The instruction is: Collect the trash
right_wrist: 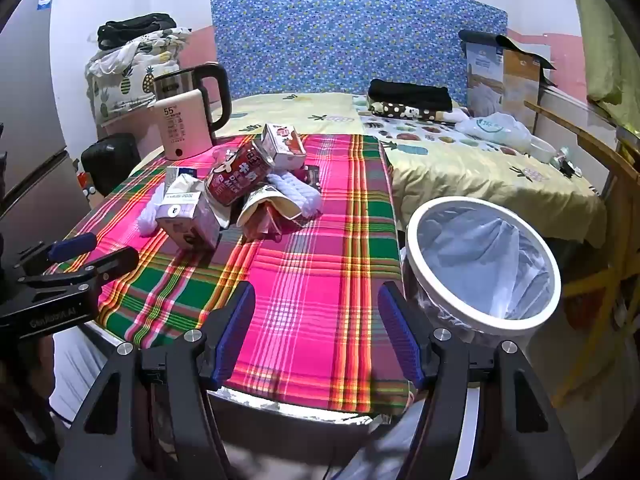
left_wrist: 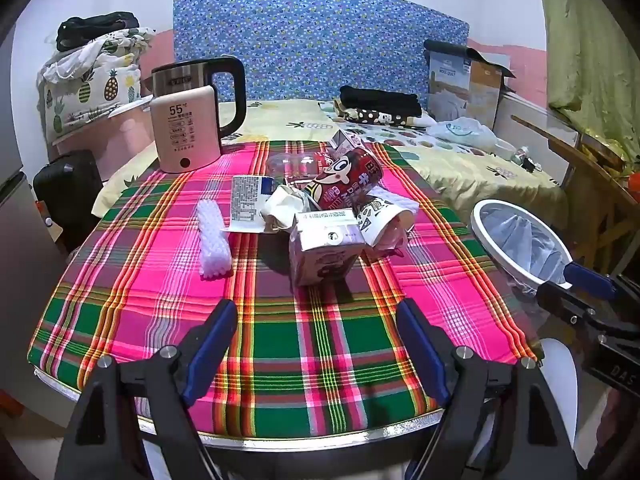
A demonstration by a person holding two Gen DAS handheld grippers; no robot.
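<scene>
Waiting Over a Pile of Trash

Sitting in the middle of the table is a little heap of trash, on a cloth with pink, green and yellow stripes. Both tools hang over the near edge and hold nothing. The left gripper has its blue ribbed fingers wide apart. The right gripper has its fingers wide apart too.

Nearest in the heap is a small purple milk carton. It is a boxy paper shape, standing up but leaning, with its folded top facing the near side. Printed numbers run along that top, too small to read. Behind it lies a red can on its side, round and shiny, with a cartoon face and white writing. Its long side runs from near left to far right. In the right wrist view I can read "MILK" on it.

A white bumpy foam net lies to the left, long and soft, pointing near to far. A crushed paper cup lies on the right of the heap, its mouth facing the near side. A white and blue box lies flat, with small print I cannot read. Another small carton stands at the far side.

Far left stands a pink kettle marked "55°C".

The white round bin stands just beside the right edge of the table, lined with a thin crinkly bag.
</scene>
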